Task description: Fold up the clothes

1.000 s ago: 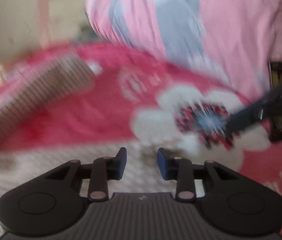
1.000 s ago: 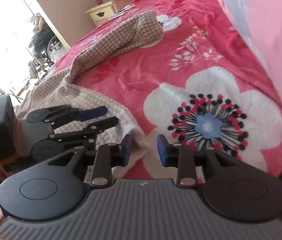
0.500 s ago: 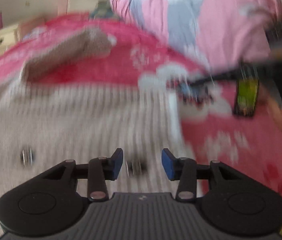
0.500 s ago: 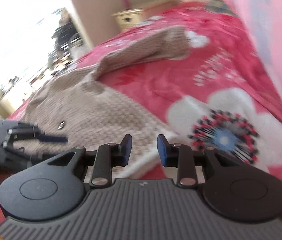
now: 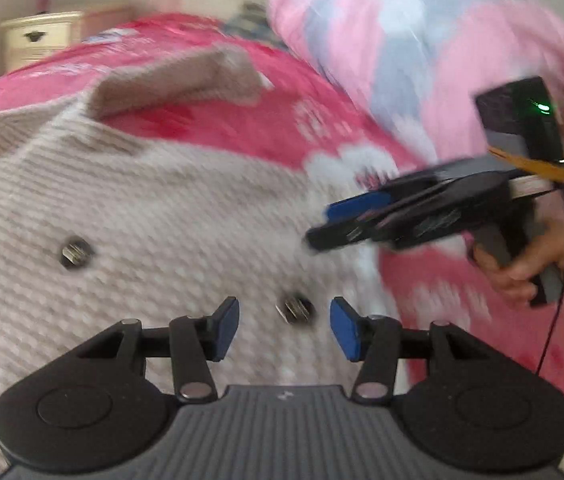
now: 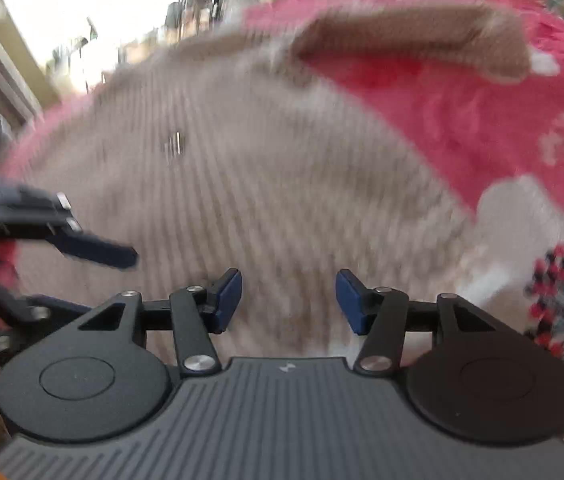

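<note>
beige knit cardigan [image 5: 154, 216] spread flat on bed over red floral blanket [image 5: 242, 128], one sleeve [image 5: 178, 80] stretched toward far side. two dark buttons [image 5: 76, 252] on front. left gripper [image 5: 284, 328] over cardigan, fingers just been opening, released, nothing between but button below gap. right gripper [image 6: 288, 300] above cardigan's edge, fingers just been opening, released, empty. hand [image 5: 522, 264] grips right tool's handle. cream nightstand [image 5: 38, 40] at far wall. both views blurred.
</note>
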`<state>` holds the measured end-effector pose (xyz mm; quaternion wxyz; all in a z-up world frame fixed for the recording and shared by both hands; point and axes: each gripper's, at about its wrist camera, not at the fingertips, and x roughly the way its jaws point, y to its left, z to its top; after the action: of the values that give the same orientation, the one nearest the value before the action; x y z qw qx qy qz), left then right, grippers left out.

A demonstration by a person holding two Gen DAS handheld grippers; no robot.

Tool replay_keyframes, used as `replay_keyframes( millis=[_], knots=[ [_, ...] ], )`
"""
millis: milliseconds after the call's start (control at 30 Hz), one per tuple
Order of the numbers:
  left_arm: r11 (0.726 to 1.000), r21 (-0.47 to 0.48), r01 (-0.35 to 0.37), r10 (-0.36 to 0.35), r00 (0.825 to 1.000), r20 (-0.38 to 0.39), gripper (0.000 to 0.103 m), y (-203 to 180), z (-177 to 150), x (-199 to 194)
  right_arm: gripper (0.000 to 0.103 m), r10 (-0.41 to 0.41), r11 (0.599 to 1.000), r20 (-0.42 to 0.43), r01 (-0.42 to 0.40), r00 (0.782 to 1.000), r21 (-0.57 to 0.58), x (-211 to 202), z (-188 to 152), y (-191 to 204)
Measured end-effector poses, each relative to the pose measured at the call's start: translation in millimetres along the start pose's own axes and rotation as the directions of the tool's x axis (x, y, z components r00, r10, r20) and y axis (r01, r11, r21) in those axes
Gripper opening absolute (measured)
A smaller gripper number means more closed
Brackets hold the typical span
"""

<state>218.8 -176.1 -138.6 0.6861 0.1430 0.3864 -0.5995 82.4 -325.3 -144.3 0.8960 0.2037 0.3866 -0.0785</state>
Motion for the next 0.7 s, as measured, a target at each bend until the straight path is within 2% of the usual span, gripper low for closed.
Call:
replay_keyframes(
  millis=[67, 133, 233, 267, 300, 367, 433, 500, 567, 600, 700],
  knots=[
    [0.998, -0.018, -0.064, 0.064, 0.997, 0.036, 0.053, 18, 17, 3, 0.059, 0.04, 0.995, 0.073, -0.047, 0.997, 0.087, -11, 26, -15],
    [0.99, -0.029, -0.135, 0.137, 0.987, 0.08, 0.053, 37, 35, 10, 0.063, 0.049, 0.981, 0.128, -0.072, 0.991, 0.182, -10, 56, -35],
    [0.967, -0.042, -0.251, 0.255, 0.954, 0.158, 0.06, 67, 65, 26, 0.068, 0.037, 0.936, 0.194, -0.102, 0.98, 0.337, 0, 102, -71],
    [0.952, -0.046, -0.303, 0.306, 0.933, 0.191, 0.069, 77, 75, 34, 0.071, 0.036, 0.904, 0.216, -0.124, 0.976, 0.408, 7, 116, -87],
    [0.938, -0.045, -0.344, 0.346, 0.915, 0.206, 0.073, 87, 85, 43, 0.075, 0.032, 0.867, 0.239, -0.146, 0.971, 0.476, 14, 129, -102],
    [0.906, -0.048, -0.422, 0.421, 0.877, 0.232, 0.073, 109, 105, 61, 0.078, 0.011, 0.787, 0.272, -0.176, 0.962, 0.591, 32, 149, -134],
    [0.885, -0.068, -0.461, 0.464, 0.859, 0.217, 0.073, 132, 129, 80, 0.079, -0.031, 0.702, 0.283, -0.18, 0.959, 0.689, 52, 166, -162],
    [0.872, -0.086, -0.482, 0.489, 0.849, 0.201, 0.066, 149, 150, 97, 0.079, -0.051, 0.606, 0.277, -0.191, 0.96, 0.772, 72, 177, -190],
    [0.877, -0.08, -0.474, 0.481, 0.857, 0.185, 0.065, 162, 169, 113, 0.079, -0.075, 0.524, 0.255, -0.18, 0.964, 0.833, 96, 187, -212],
    [0.882, -0.085, -0.464, 0.472, 0.865, 0.168, 0.06, 167, 176, 121, 0.08, -0.085, 0.483, 0.243, -0.174, 0.966, 0.858, 107, 190, -221],
    [0.896, -0.114, -0.429, 0.441, 0.888, 0.127, 0.052, 180, 189, 141, 0.081, -0.053, 0.371, 0.215, -0.181, 0.975, 0.911, 139, 197, -242]
  ],
)
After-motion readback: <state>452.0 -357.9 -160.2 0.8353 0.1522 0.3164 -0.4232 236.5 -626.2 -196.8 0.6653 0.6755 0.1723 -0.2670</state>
